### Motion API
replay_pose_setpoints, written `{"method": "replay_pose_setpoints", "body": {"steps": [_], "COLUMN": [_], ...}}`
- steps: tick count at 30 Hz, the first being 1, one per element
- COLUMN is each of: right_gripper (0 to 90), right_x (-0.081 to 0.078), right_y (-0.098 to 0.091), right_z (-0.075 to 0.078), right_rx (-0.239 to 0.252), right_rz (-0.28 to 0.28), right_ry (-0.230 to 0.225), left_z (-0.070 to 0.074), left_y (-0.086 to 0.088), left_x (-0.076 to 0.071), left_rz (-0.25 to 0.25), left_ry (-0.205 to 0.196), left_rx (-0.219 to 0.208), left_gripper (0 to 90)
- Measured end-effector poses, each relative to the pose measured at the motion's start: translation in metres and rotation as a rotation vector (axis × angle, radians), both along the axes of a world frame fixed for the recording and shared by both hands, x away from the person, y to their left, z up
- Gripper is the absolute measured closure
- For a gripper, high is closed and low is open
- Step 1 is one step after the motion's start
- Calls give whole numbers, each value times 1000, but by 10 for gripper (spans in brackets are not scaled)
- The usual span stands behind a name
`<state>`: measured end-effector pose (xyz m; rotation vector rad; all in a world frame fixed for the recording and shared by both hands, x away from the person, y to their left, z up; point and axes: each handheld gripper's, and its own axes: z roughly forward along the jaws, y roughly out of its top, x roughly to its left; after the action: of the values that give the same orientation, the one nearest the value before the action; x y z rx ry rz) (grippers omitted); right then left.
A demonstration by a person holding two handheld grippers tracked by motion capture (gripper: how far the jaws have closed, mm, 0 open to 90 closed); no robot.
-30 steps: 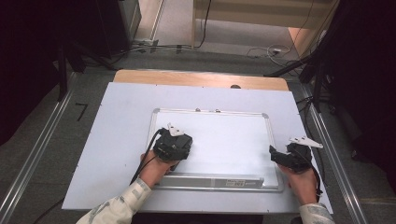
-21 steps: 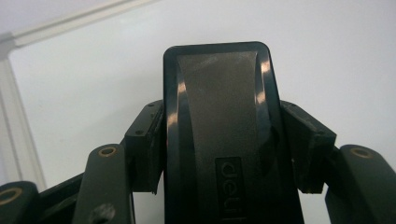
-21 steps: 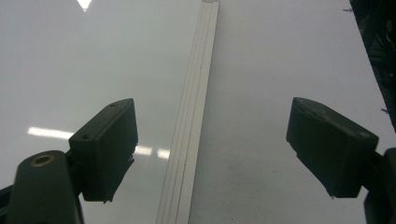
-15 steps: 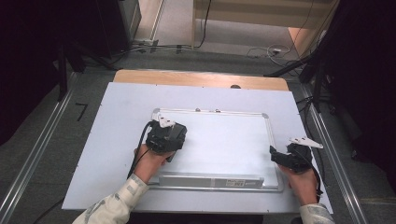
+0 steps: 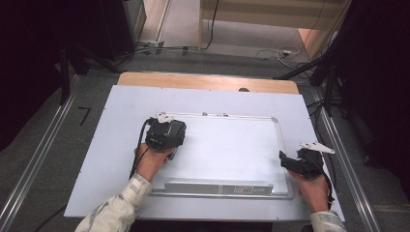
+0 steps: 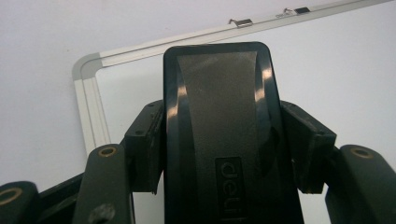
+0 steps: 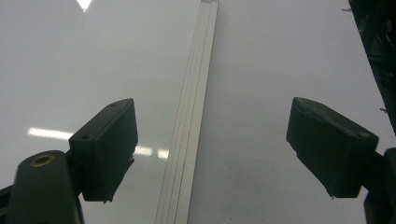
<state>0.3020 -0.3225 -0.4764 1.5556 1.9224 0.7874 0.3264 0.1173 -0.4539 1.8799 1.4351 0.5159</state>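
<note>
High view shows a whiteboard (image 5: pixel 227 150) lying flat on a white table (image 5: pixel 96 145), its aluminium frame running round it and a tray strip along the near edge. The left gripper (image 5: pixel 164 135) sits over the board's far-left corner; the right gripper (image 5: pixel 302 162) rests at the board's right edge.

In the left gripper view the fingers (image 6: pixel 144 144) are clamped on a black whiteboard eraser (image 6: pixel 219 130), one pad on each long side, with the eraser's nose pointing toward the rounded corner of the frame (image 6: pixel 86 70). The board surface around it looks clean. In the right gripper view the fingers (image 7: pixel 105 144) stand wide apart, gripping nothing, straddling the frame's right rail (image 7: pixel 191 121).

Likely the eraser is being used to wipe the board, with the other hand steadying it.

Risks from here, as a judgement: the eraser is close to the corner, so a further push could drive it against the raised frame and twist it in the grip. The glossy sides give the pads little purchase. With the right fingers only straddling the rail, a firm stroke could slide the whole board across the table.
</note>
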Motion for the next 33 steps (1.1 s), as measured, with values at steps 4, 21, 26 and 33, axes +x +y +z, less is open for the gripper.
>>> {"method": "replay_pose_setpoints", "body": {"steps": [4,21,26,33], "right_gripper": [152,152,152,152], "right_x": [0,0,0,0], "right_y": [0,0,0,0], "right_z": [0,1,1,1], "right_rx": [1,6,8,7], "right_rz": [0,0,0,0], "right_ry": [-1,-3,-3,-3], "left_z": [1,-5,-9,-15], "left_y": [2,6,9,8], "left_x": [4,30,38,51], "left_rz": [19,113,145,197], "left_ry": [-3,39,36,51], "left_rx": [-6,-17,-12,27], "left_gripper": [399,399,398,398]}}
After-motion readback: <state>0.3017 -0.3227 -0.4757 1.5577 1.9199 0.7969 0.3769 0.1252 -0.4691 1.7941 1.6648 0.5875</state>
